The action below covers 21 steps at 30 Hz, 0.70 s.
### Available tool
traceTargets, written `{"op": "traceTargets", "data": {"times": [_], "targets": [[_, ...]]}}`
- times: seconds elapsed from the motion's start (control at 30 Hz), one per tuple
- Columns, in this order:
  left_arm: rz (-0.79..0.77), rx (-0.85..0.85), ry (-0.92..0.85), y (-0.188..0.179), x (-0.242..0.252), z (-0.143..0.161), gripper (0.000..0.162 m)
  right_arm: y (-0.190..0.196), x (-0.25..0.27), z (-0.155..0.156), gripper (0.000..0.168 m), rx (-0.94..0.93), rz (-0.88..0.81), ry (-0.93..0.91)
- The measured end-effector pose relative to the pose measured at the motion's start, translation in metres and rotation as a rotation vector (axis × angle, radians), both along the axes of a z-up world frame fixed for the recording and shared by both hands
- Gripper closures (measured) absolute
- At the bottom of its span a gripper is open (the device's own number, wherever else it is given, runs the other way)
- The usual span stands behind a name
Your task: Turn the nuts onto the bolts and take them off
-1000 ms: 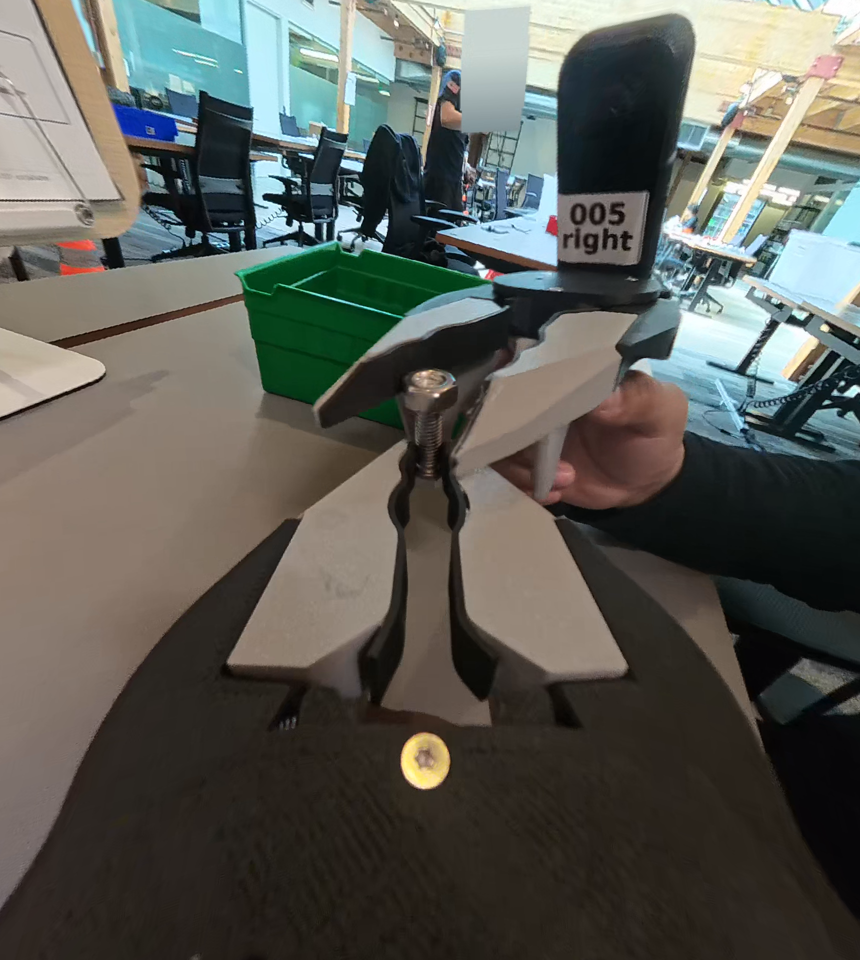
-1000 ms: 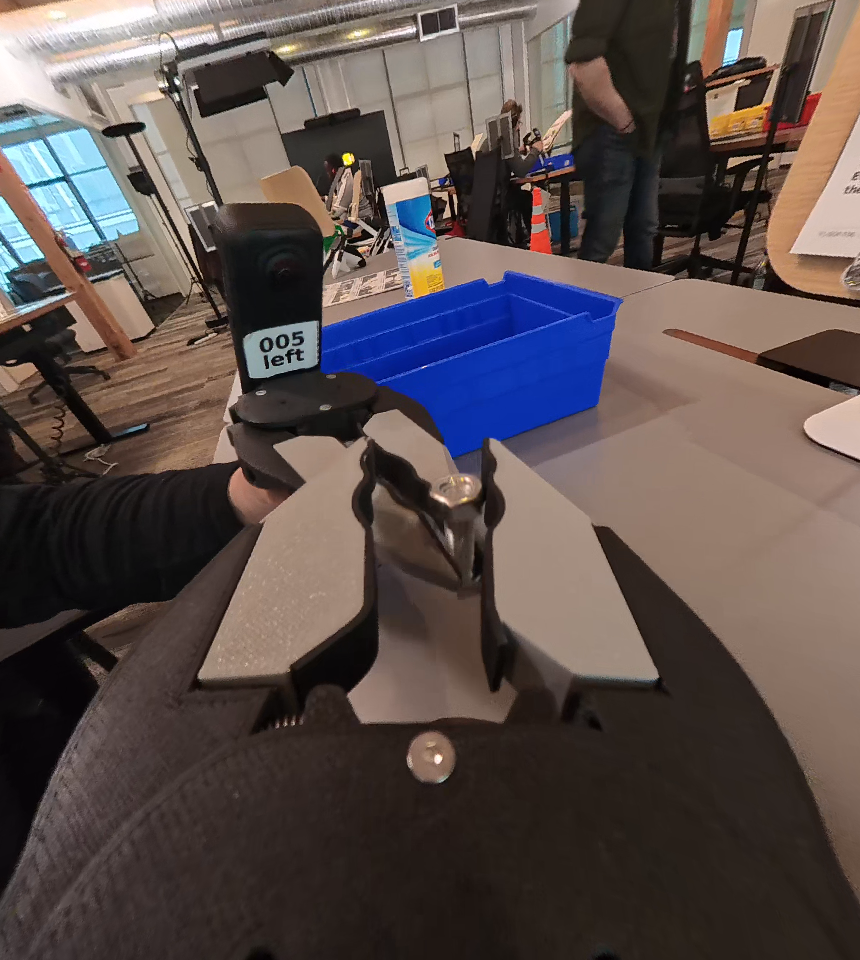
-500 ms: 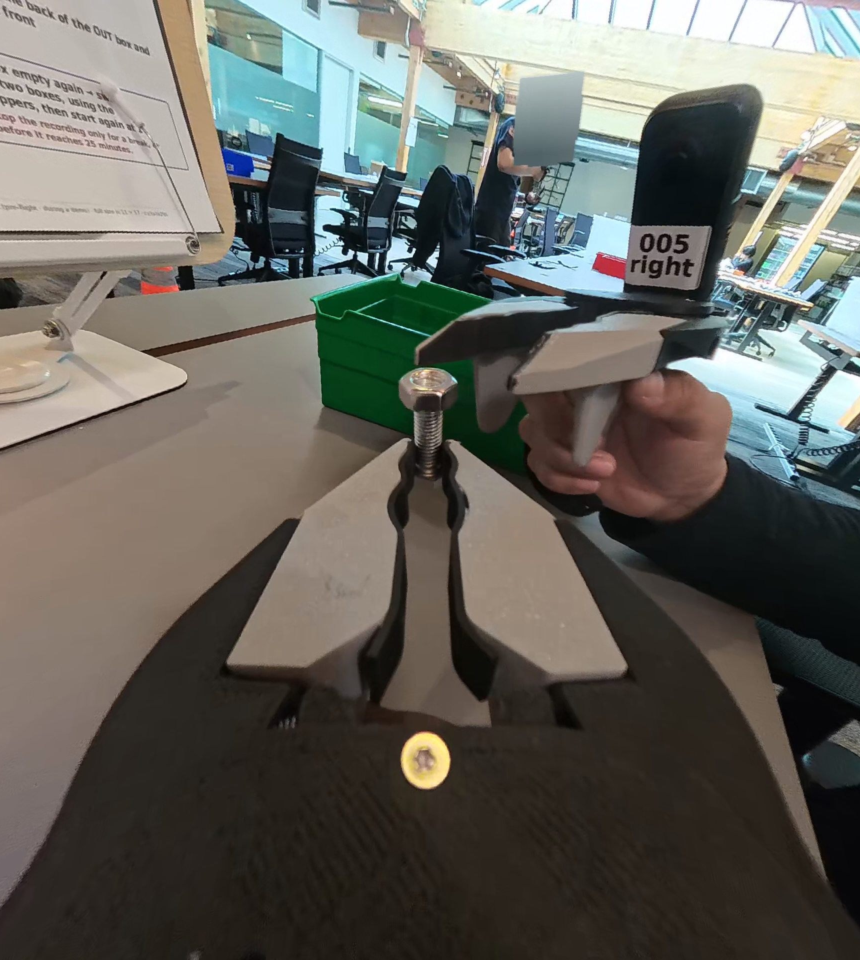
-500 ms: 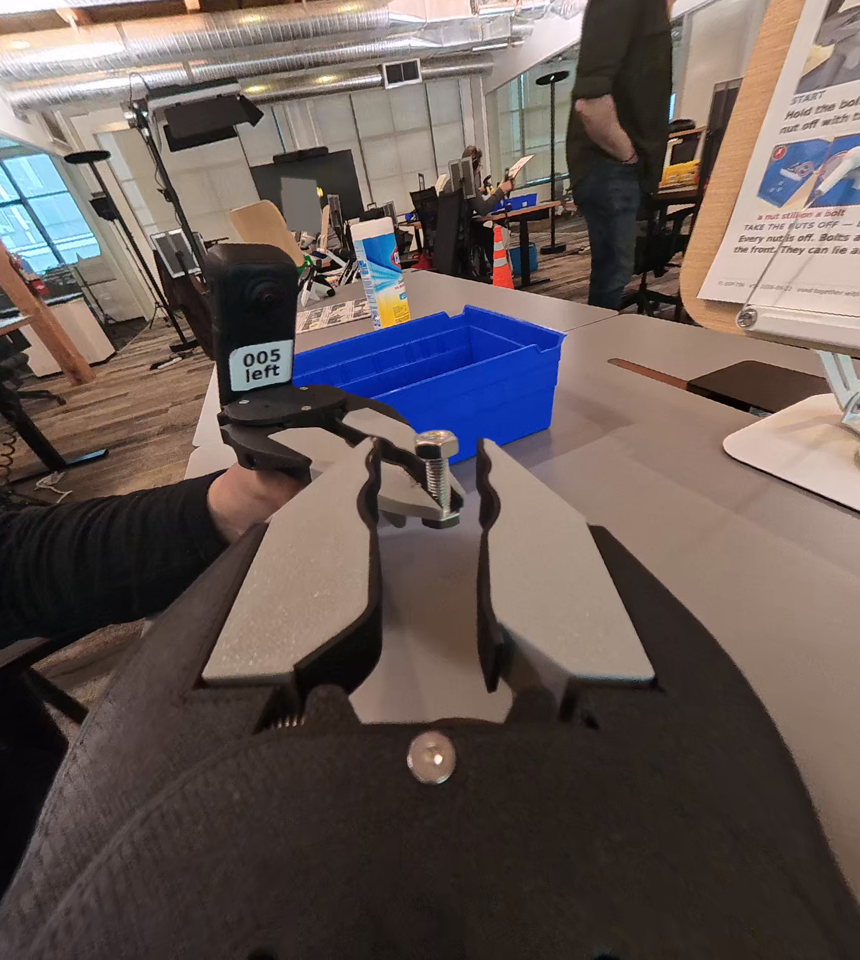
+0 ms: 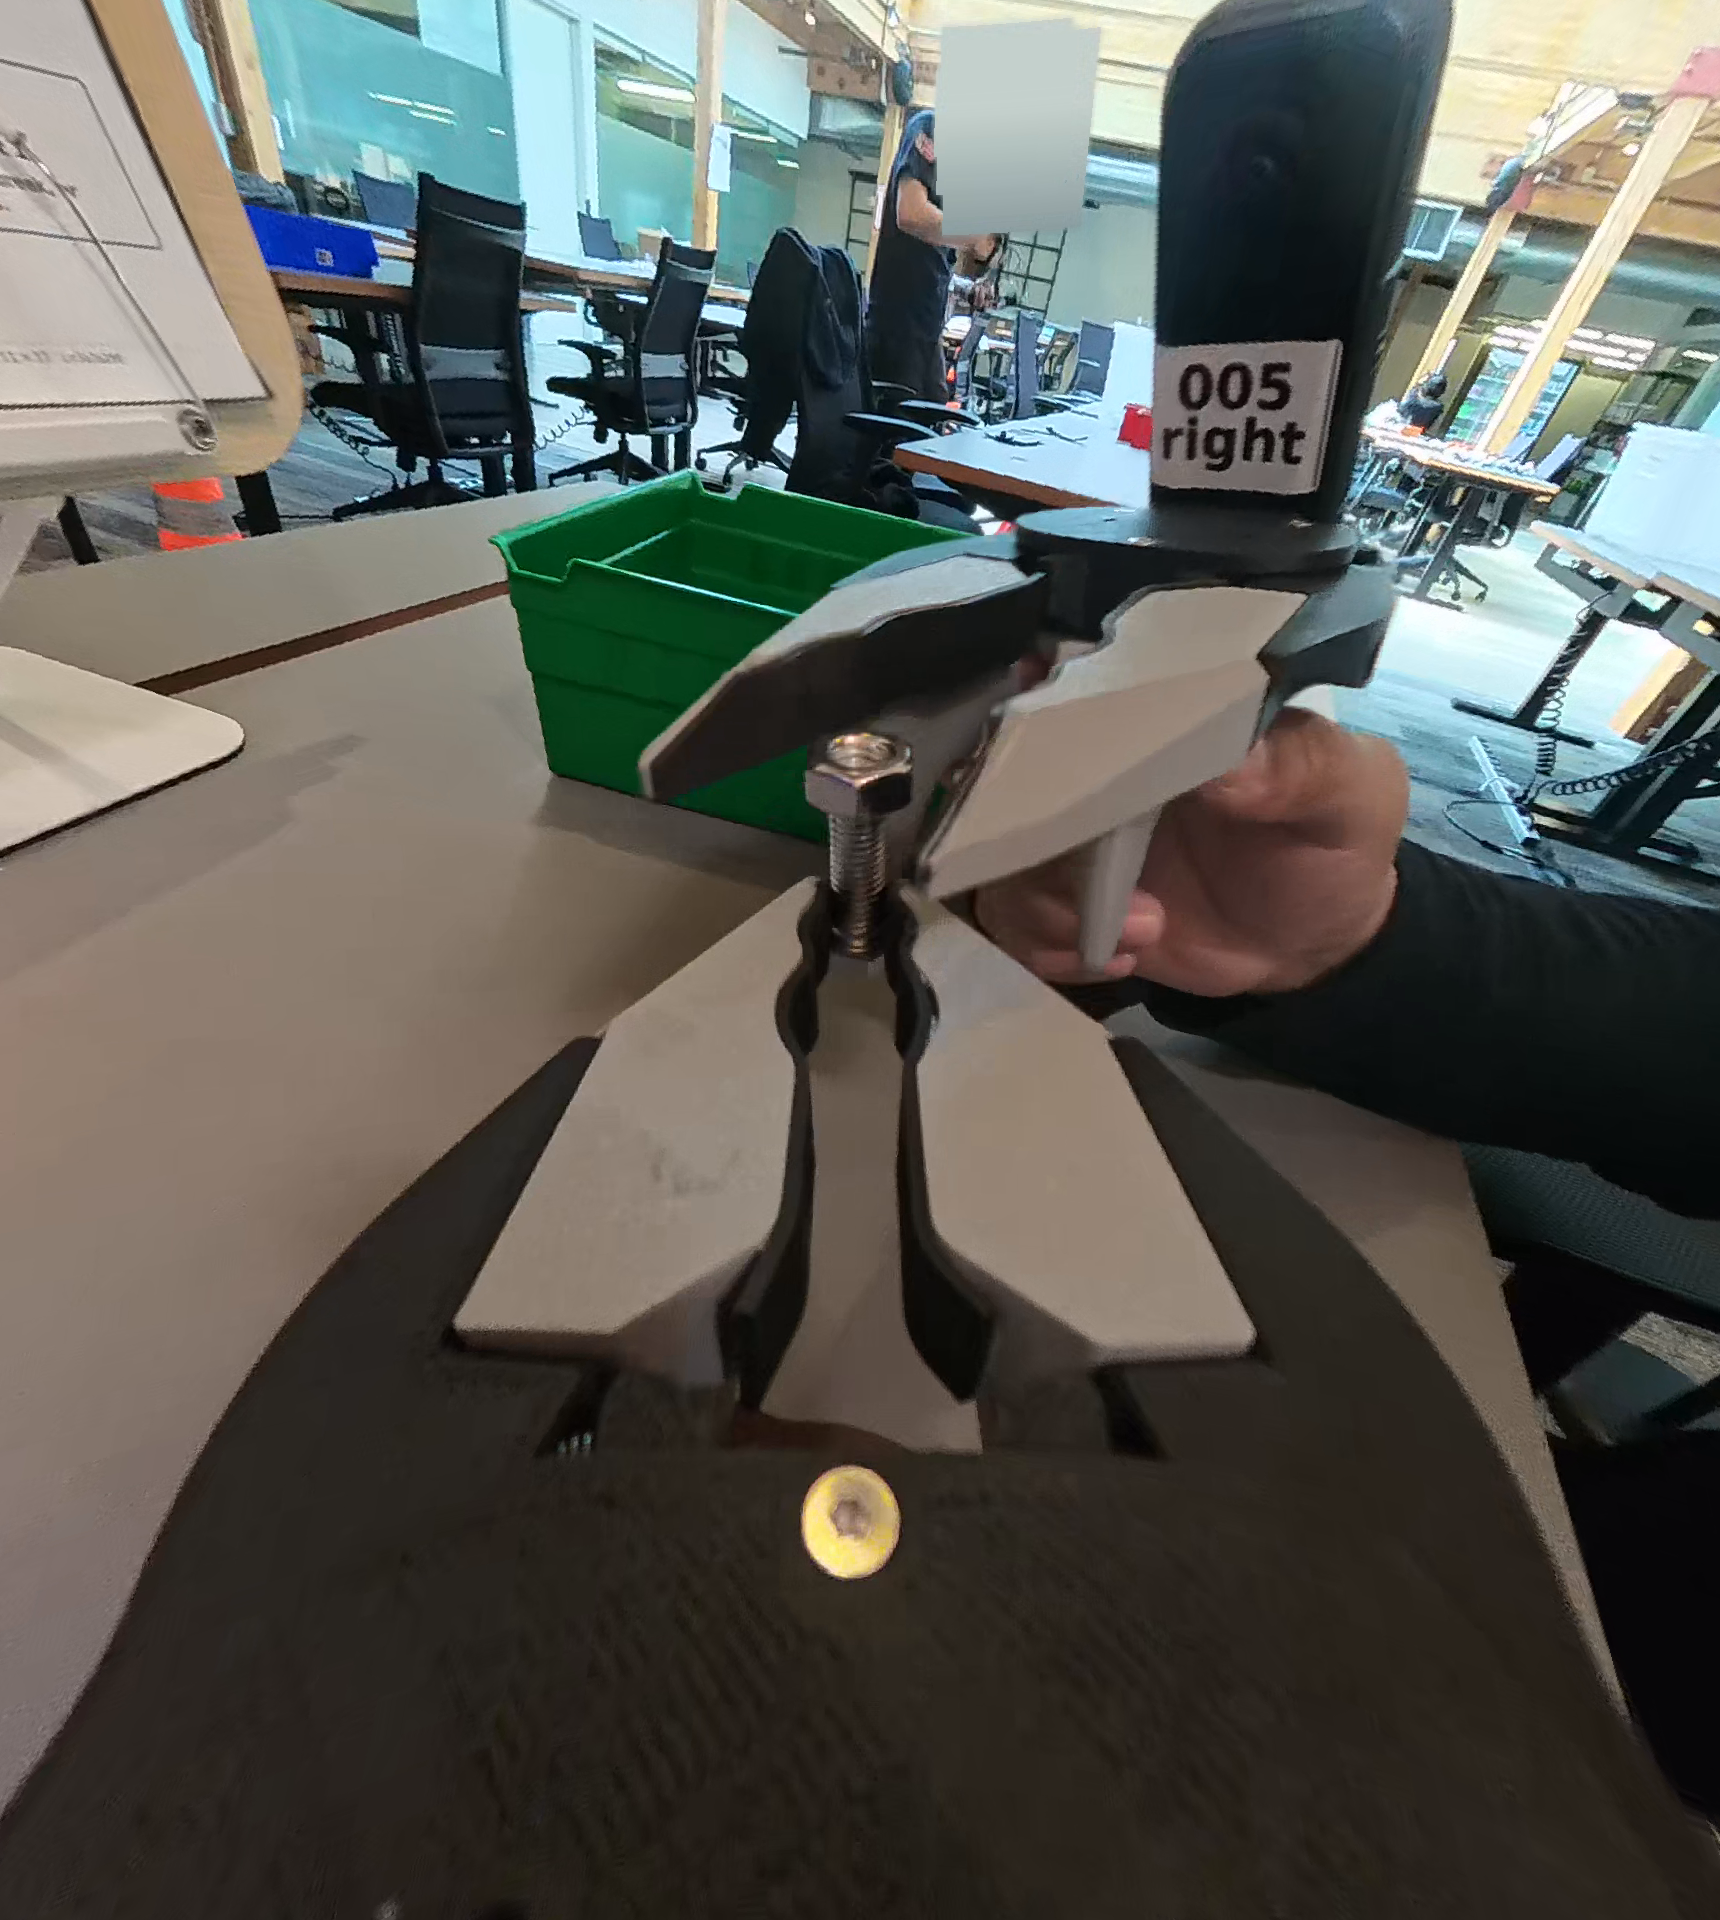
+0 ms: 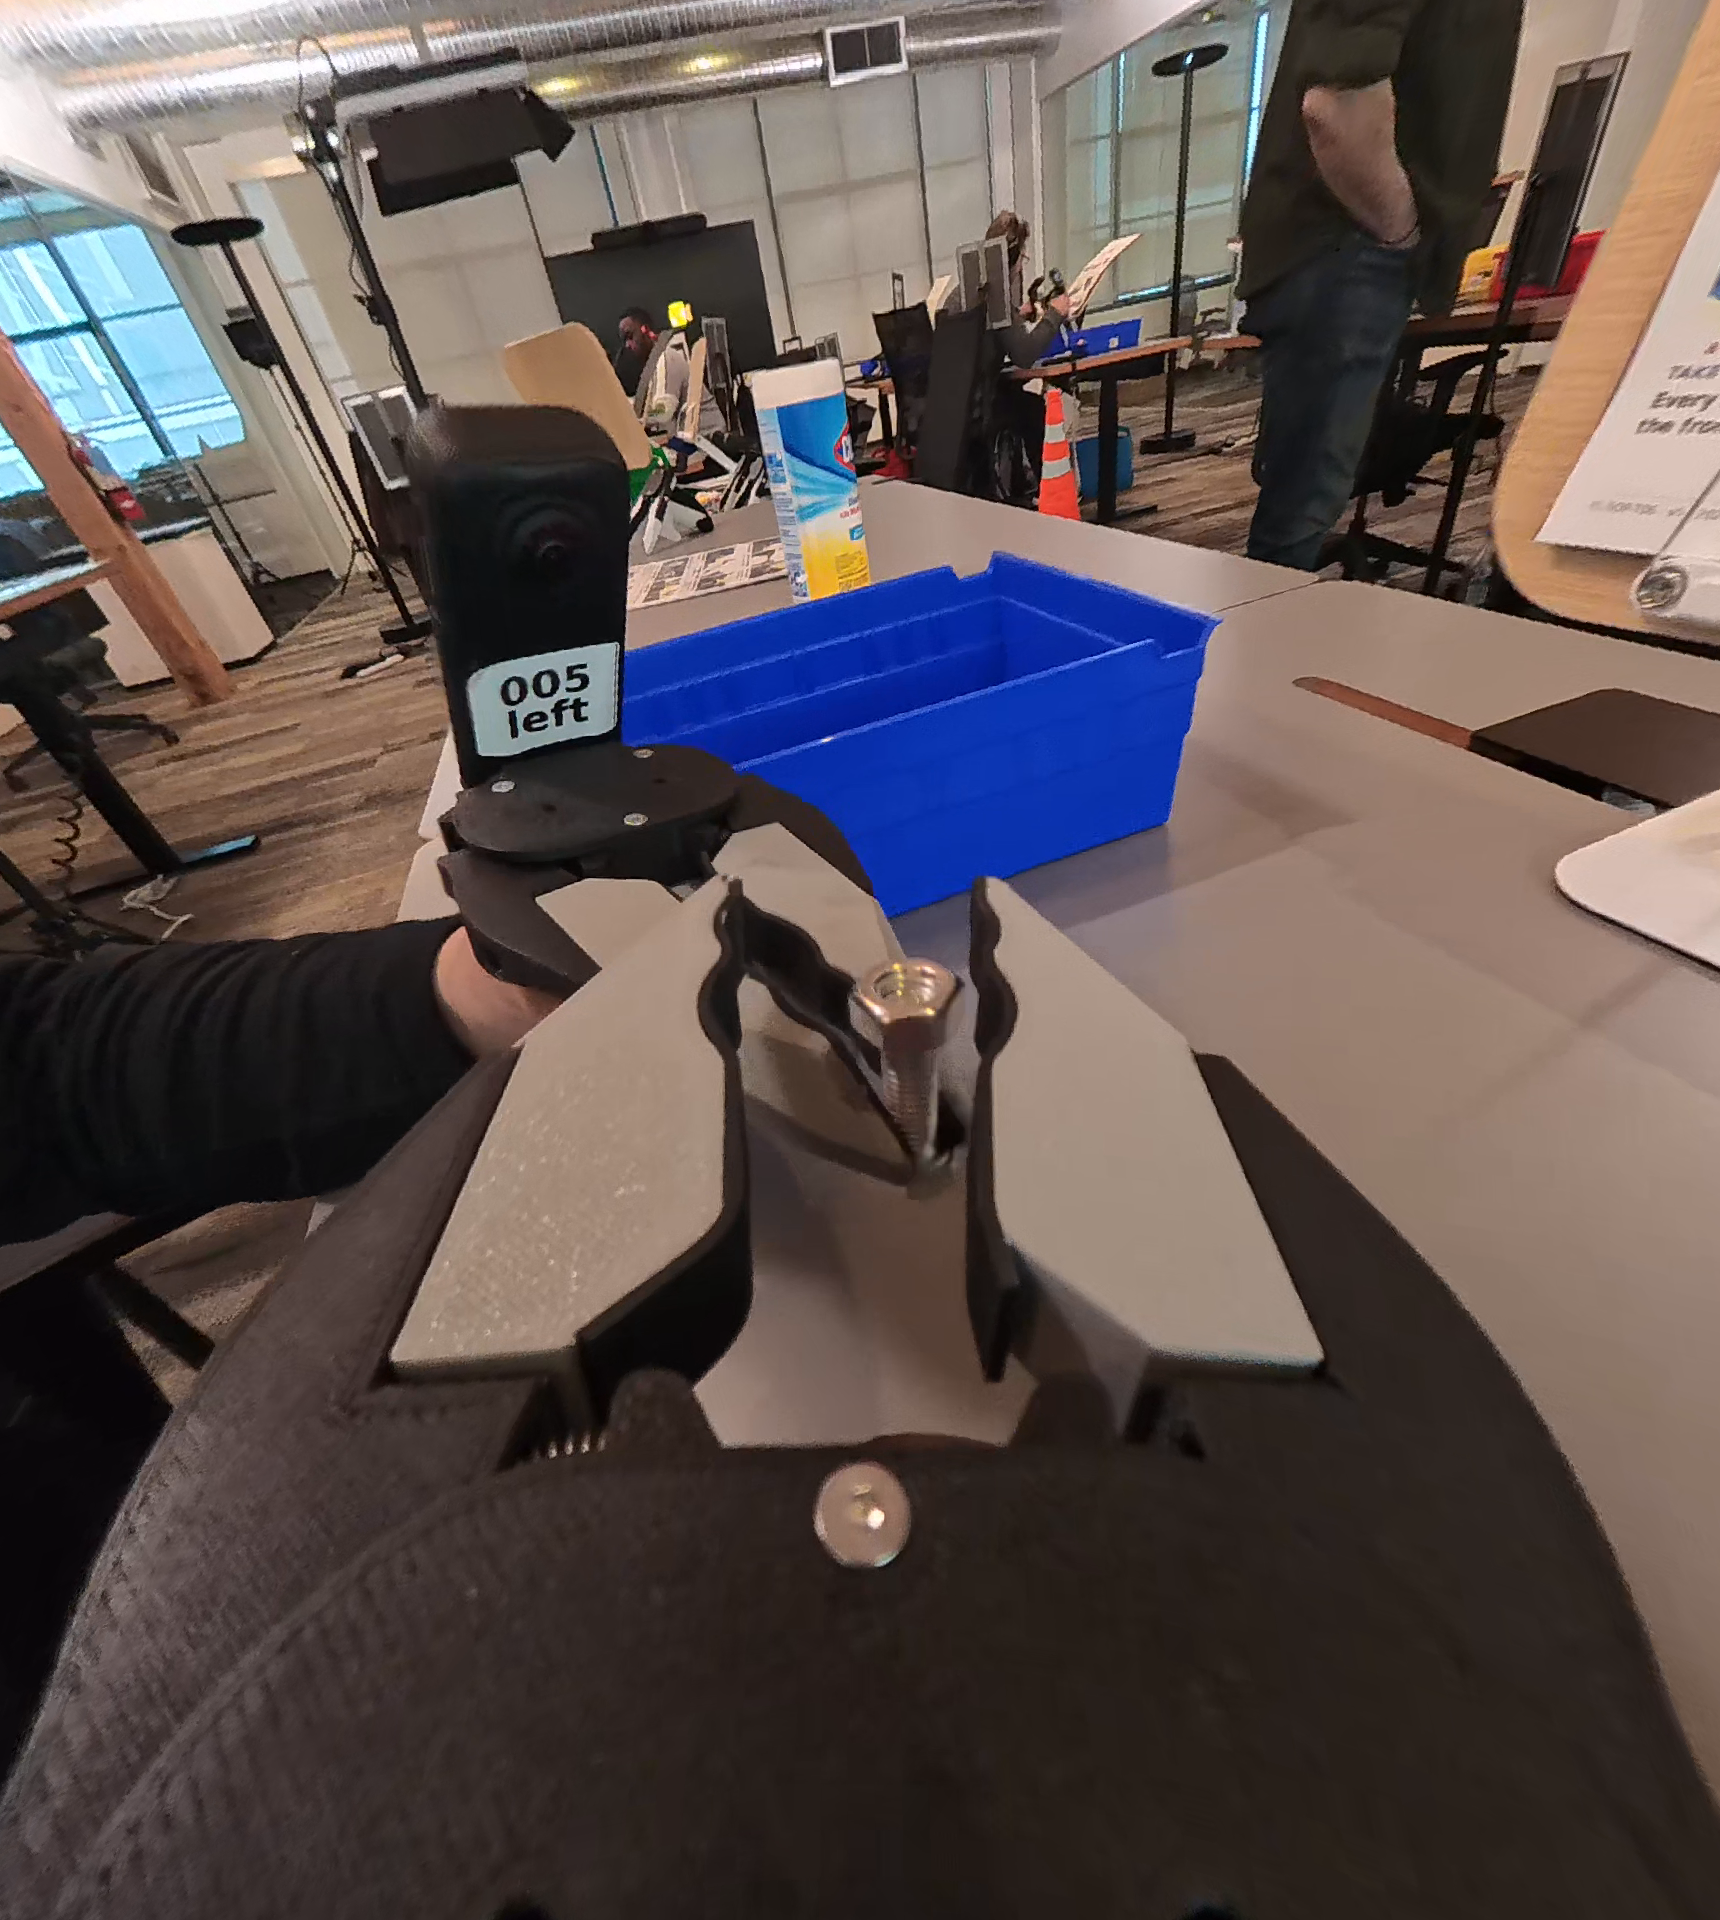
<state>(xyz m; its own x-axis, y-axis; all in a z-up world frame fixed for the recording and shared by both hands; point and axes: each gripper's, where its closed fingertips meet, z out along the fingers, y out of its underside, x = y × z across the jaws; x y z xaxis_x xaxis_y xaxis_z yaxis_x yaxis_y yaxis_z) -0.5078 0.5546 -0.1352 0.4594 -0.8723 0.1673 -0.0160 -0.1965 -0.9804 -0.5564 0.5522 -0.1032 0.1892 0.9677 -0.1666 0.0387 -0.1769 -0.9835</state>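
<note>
A steel bolt (image 5: 856, 873) stands upright with a hex nut (image 5: 858, 774) at its top end. My left gripper (image 5: 858, 925) is shut on the bolt's lower end and holds it above the grey table (image 5: 212, 987). My right gripper (image 5: 794, 826) reaches in from the right at nut height. In the right wrist view, the right gripper (image 6: 854, 904) is open. The nut (image 6: 906, 992) sits between its fingers, close to the right finger (image 6: 1064, 1091), and the bolt's shaft (image 6: 910, 1091) shows below it. I cannot tell whether that finger touches the nut.
A green bin (image 5: 648, 623) stands behind the bolt. A blue bin (image 6: 939, 748) stands on the other side, with a wipes canister (image 6: 814, 488) behind it. A sign stand with a white base (image 5: 56, 748) is at the table's far side. A person (image 6: 1355, 260) stands beyond. Left tips to right tips: about 5 centimeters.
Half a second ago the right gripper had drawn back from the bolt. It has moved in again and its open fingers straddle the nut. The left gripper has kept hold of the bolt.
</note>
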Motion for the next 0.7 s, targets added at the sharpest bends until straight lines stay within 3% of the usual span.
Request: {"op": "traceTargets", "data": {"times": [0.3, 0.7], "targets": [[0.107, 0.003, -0.059, 0.017, -0.023, 0.01, 0.156, 0.013, 0.019, 0.013, 0.132, -0.006, -0.051, 0.058], [0.009, 0.003, -0.007, 0.001, 0.002, 0.0, 0.156, 0.0, -0.004, -0.006, 0.133, -0.014, -0.001, 0.0]]}}
